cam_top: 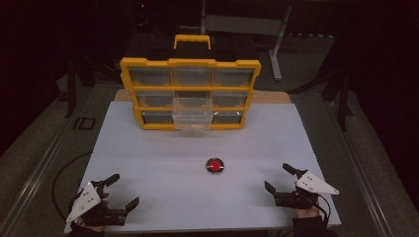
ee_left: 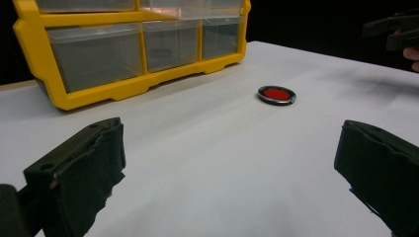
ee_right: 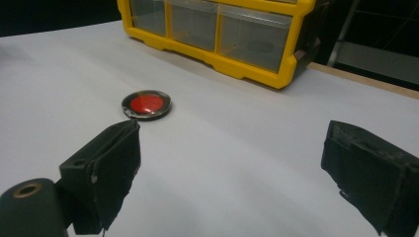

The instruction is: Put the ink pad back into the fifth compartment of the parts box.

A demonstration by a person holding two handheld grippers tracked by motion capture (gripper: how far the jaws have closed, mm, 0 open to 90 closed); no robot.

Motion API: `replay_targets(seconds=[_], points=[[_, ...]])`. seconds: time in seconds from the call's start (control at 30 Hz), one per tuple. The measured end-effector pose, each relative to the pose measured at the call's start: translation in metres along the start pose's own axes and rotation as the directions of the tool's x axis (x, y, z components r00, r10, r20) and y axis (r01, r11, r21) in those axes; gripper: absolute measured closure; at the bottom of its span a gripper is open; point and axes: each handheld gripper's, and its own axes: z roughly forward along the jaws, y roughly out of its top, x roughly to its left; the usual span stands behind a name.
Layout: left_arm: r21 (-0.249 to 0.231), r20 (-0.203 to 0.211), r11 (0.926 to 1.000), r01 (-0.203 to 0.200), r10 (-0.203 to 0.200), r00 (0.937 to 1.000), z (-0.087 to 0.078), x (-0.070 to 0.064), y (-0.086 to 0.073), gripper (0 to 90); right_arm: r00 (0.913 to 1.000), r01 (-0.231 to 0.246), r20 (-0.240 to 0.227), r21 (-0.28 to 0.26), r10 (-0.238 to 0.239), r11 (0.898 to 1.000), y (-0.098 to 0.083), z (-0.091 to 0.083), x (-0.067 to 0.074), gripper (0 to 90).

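Observation:
A small round disc (cam_top: 215, 166) with a red middle and a dark rim lies flat on the white table top (cam_top: 163, 148), in front of a yellow drawer organiser (cam_top: 190, 94). The organiser's middle drawer (cam_top: 191, 114) in the lower rows is pulled out toward me. My left gripper (cam_top: 122, 191) rests at the near left corner, open and holding nothing. At the near right, my right gripper (cam_top: 279, 178) is open too, with nothing between its jaws. The disc (ee_left: 276, 95) lies ahead of the left jaws, and the disc (ee_right: 146, 104) is just beyond the right gripper's left jaw.
The organiser (ee_left: 123, 49) has a black handle block on top and clear drawers. A metal stand (cam_top: 276, 39) rises behind the table at the back right. Dark floor surrounds the table. A cable (cam_top: 62, 173) trails off the left side.

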Motion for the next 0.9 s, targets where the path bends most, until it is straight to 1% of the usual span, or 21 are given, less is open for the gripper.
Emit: replay_targets(seconds=[0.2,0.3,0.33,0.5,0.57,0.7,0.73,0.9], points=[[0.006,0.007,1.0000,-0.002,0.002,1.0000,0.001,-0.001,0.001,0.0,0.9999,0.004,-0.015,0.005,-0.003,1.000,0.002,0.001,0.000,8.4],[0.008,0.009,1.0000,0.001,-0.001,1.0000,0.001,-0.001,0.001,0.0,0.9998,0.005,-0.022,0.011,-0.005,1.000,0.001,0.001,0.001,8.4],[0.014,0.011,0.9999,0.008,-0.008,0.9999,0.001,0.000,0.001,0.0,0.9997,-0.003,-0.025,0.010,0.003,1.000,0.001,0.001,0.001,8.4],[0.015,0.015,0.9998,0.016,-0.016,0.9998,0.001,-0.001,0.002,0.0,0.9996,-0.005,-0.028,0.013,0.005,1.000,0.002,0.001,0.001,8.4],[0.018,0.014,0.9998,0.012,-0.012,0.9998,0.001,-0.001,0.002,0.0,0.9997,-0.007,-0.025,0.010,0.007,1.000,0.002,0.001,0.001,8.4],[0.018,0.022,0.9995,0.025,-0.025,0.9994,0.001,-0.001,0.003,0.0,0.9994,-0.021,-0.029,0.007,0.021,1.000,0.004,0.000,0.001,8.3],[0.009,0.024,0.9994,0.033,-0.033,0.9992,0.000,0.000,0.003,0.0,0.9992,-0.029,-0.027,0.000,0.029,1.000,0.006,-0.001,0.002,8.3],[0.010,0.019,0.9996,0.027,-0.027,0.9995,0.000,0.000,0.003,0.0,0.9995,-0.017,-0.026,0.010,0.017,1.000,0.013,-0.003,0.002,8.3]])
